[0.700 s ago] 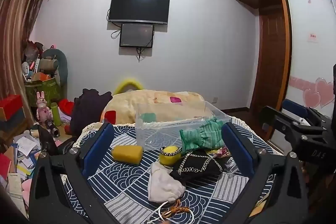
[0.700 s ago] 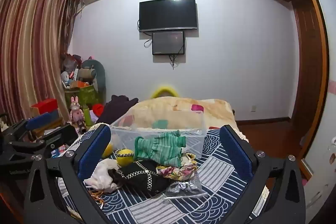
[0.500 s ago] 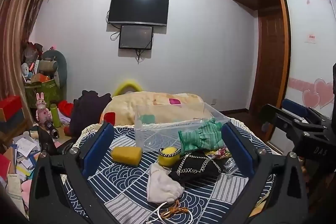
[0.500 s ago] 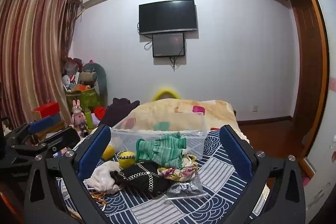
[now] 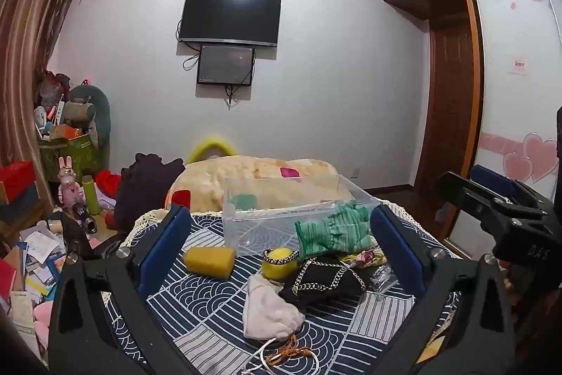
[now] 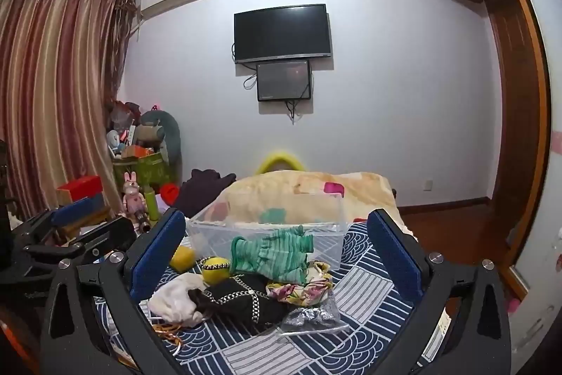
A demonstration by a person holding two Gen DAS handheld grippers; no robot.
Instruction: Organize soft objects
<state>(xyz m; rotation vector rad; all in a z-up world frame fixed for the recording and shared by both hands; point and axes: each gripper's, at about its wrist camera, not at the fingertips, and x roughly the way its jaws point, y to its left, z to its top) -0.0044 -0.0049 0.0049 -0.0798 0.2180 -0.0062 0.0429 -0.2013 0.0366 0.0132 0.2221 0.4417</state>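
The left gripper (image 5: 279,245) is hovering above a tabletop (image 5: 196,297) covered in a navy wave-patterned cloth, its blue-padded fingers (image 5: 159,246) spread wide and holding nothing. The right gripper (image 6: 277,248) is hanging beside it, its fingers (image 6: 395,250) also spread wide and empty.

A clear plastic bin (image 5: 281,217) is sitting at the far side of the tabletop. A green striped glove (image 5: 332,231) is leaning against the bin's front wall, outside it. Just in front of the glove, a yellow ball (image 5: 279,264) with a braided band is resting beside a black cloth with chain trim (image 5: 325,282). A white cloth (image 5: 268,311) is lying nearer the camera, touching the black one. A yellow sponge (image 5: 209,262) is lying apart to the left. A floral cloth (image 6: 304,287) is peeking out under the glove, and a small clear bag (image 6: 314,315) is lying at the pile's right edge.
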